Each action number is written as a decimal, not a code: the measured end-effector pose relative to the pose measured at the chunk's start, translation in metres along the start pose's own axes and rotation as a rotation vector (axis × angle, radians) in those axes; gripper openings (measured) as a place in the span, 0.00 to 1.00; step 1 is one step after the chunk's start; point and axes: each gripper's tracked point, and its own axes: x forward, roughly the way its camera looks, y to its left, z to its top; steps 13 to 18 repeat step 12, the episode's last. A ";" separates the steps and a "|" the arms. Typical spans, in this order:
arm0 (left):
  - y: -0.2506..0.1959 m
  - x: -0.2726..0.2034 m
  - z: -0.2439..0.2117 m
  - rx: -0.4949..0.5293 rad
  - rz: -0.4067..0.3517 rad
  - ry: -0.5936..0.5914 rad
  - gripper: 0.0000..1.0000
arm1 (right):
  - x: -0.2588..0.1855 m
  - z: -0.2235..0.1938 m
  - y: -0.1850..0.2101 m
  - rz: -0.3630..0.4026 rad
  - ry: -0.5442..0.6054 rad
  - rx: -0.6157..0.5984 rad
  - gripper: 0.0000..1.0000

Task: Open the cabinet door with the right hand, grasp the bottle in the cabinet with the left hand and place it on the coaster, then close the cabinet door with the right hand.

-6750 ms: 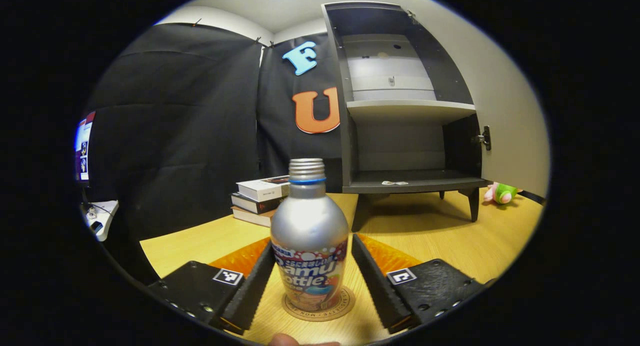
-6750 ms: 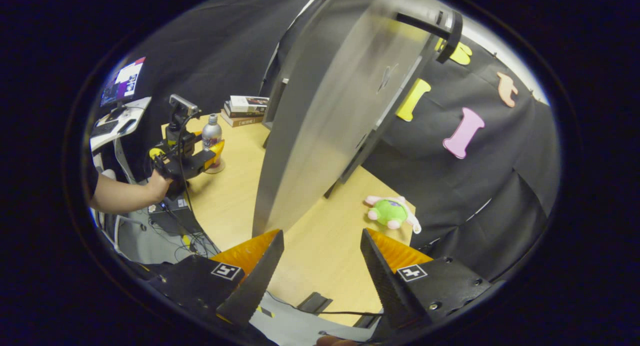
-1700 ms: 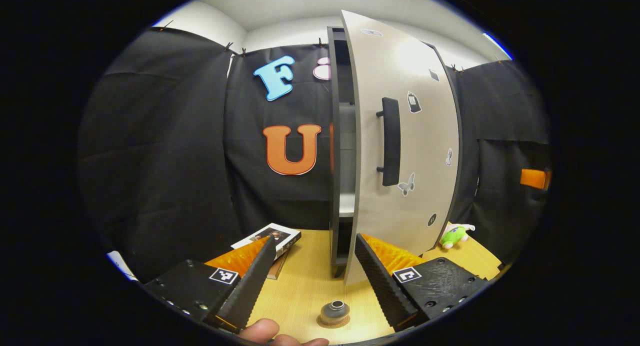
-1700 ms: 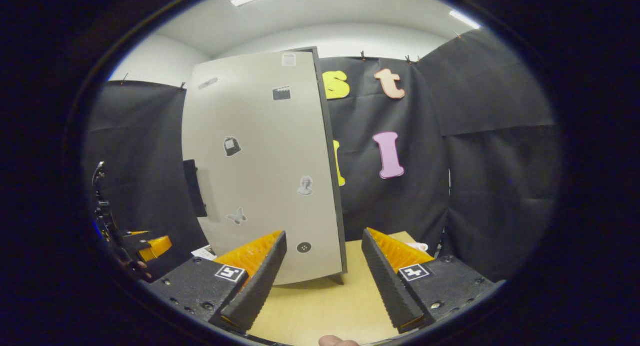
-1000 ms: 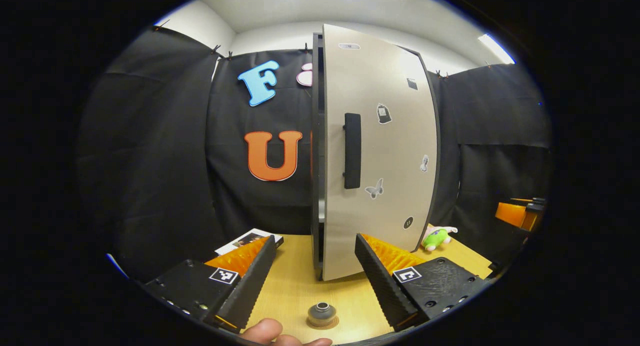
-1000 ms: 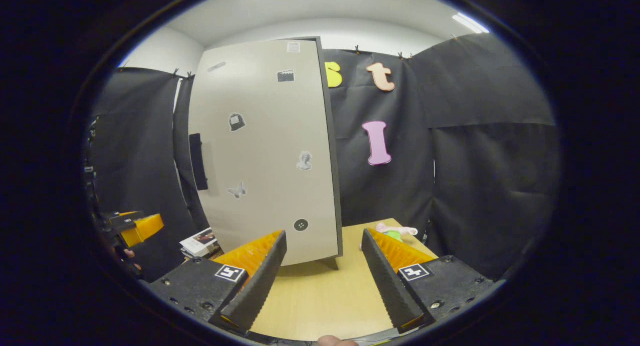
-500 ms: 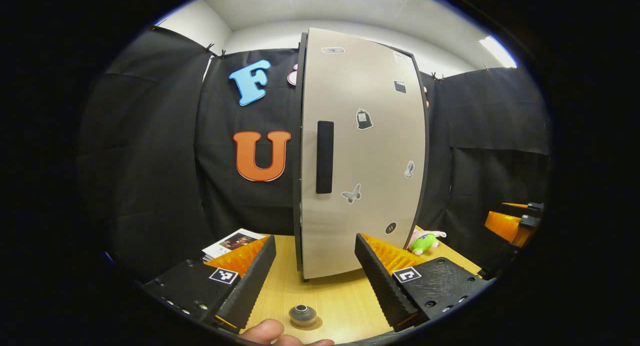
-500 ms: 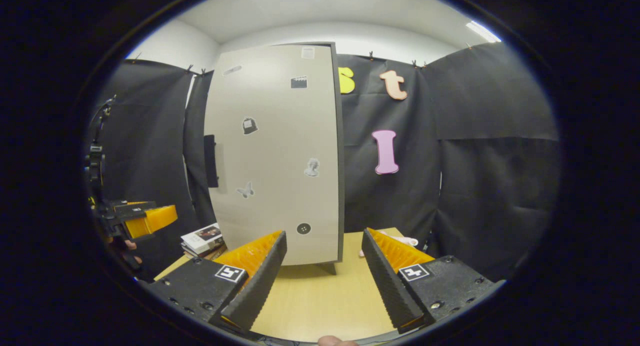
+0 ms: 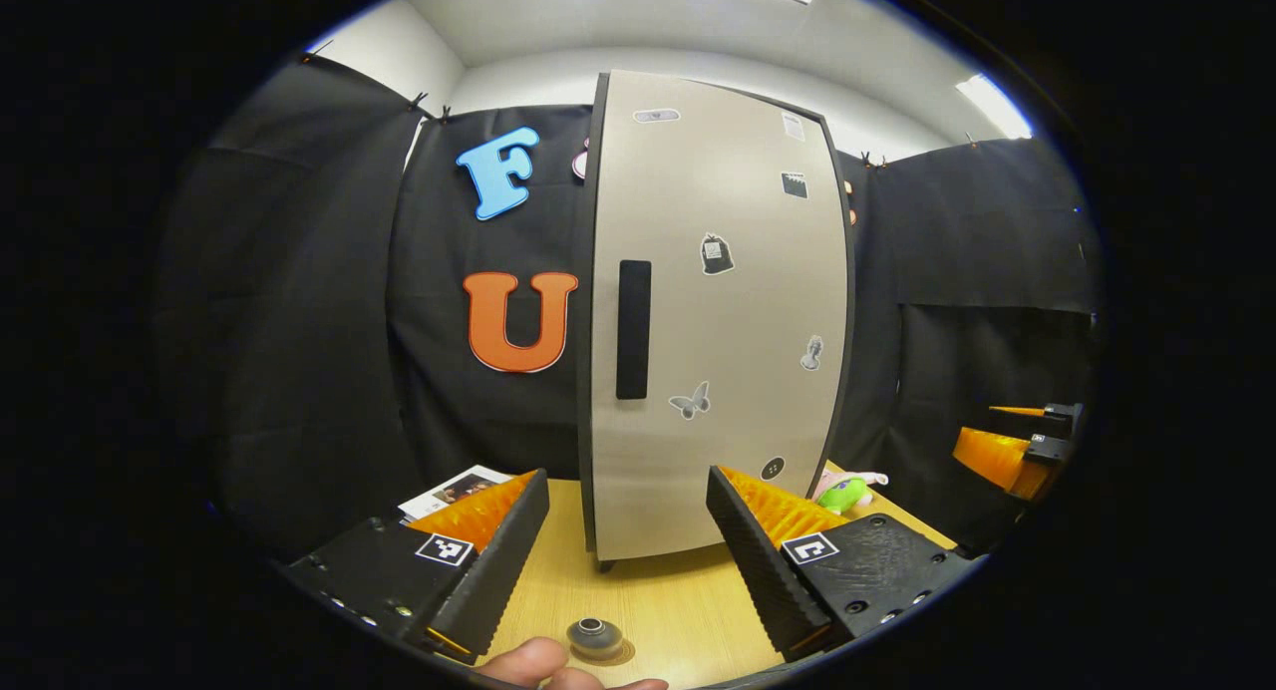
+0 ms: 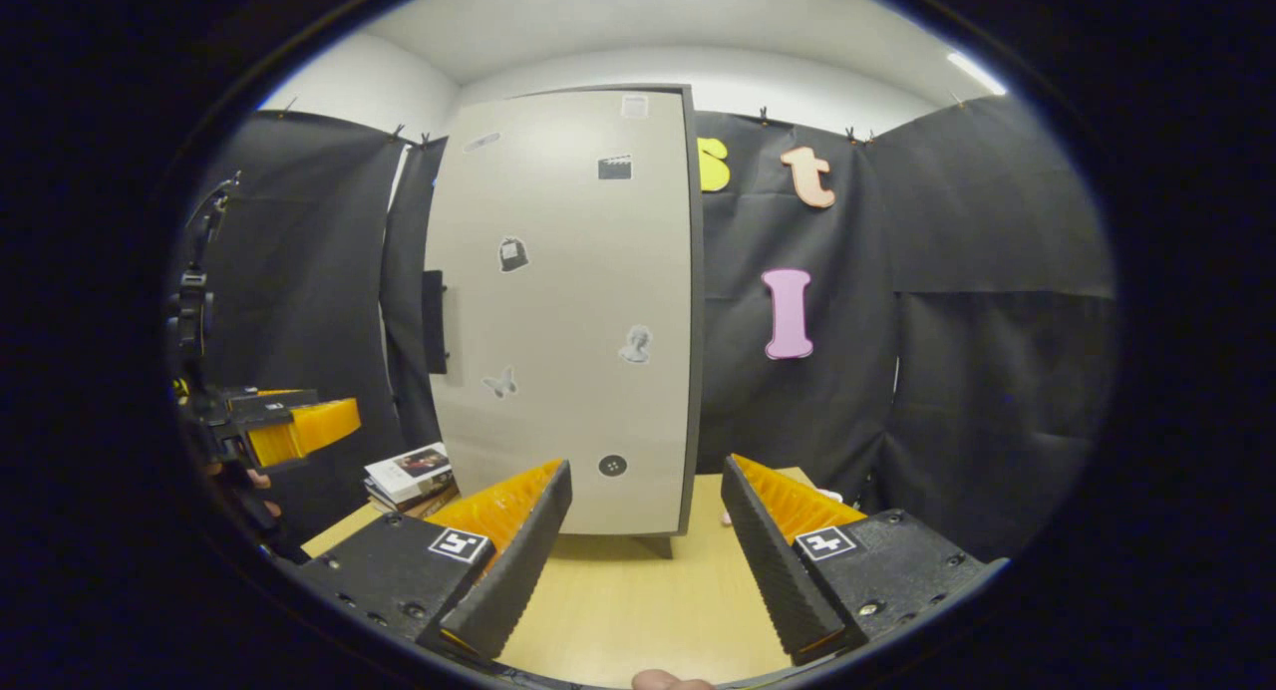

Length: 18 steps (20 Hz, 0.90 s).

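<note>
The cabinet [image 9: 713, 311] stands upright on the wooden table with its pale door shut and a dark handle [image 9: 632, 329] at the door's left edge. The same door [image 10: 568, 311] faces me in the right gripper view. The silver bottle [image 9: 594, 637] stands on the round coaster [image 9: 620, 655], seen from above at the bottom of the left gripper view. My left gripper [image 9: 628, 545] hangs open well above the bottle, holding nothing. My right gripper [image 10: 646, 540] is open too, back from the door. The other gripper [image 10: 284, 426] appears at far left there.
A stack of books [image 10: 409, 476] lies left of the cabinet. A green plush toy [image 9: 845, 489] lies at its right. Black cloth walls close the table in at the back and sides. A fingertip [image 9: 528, 662] juts in at the bottom edge.
The door has swung fully shut since 1.7 s ago. Both grippers have drawn back from the cabinet. The bottle stays on the coaster, let go by the left gripper.
</note>
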 end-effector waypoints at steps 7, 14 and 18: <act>-0.005 0.007 0.002 -0.001 -0.002 -0.004 0.96 | 0.003 0.002 -0.008 0.018 0.007 -0.001 0.95; -0.009 0.007 -0.003 -0.008 -0.014 0.006 0.96 | 0.004 -0.003 -0.007 0.032 0.027 -0.017 0.95; -0.009 0.007 -0.003 -0.008 -0.014 0.006 0.96 | 0.004 -0.003 -0.007 0.032 0.027 -0.017 0.95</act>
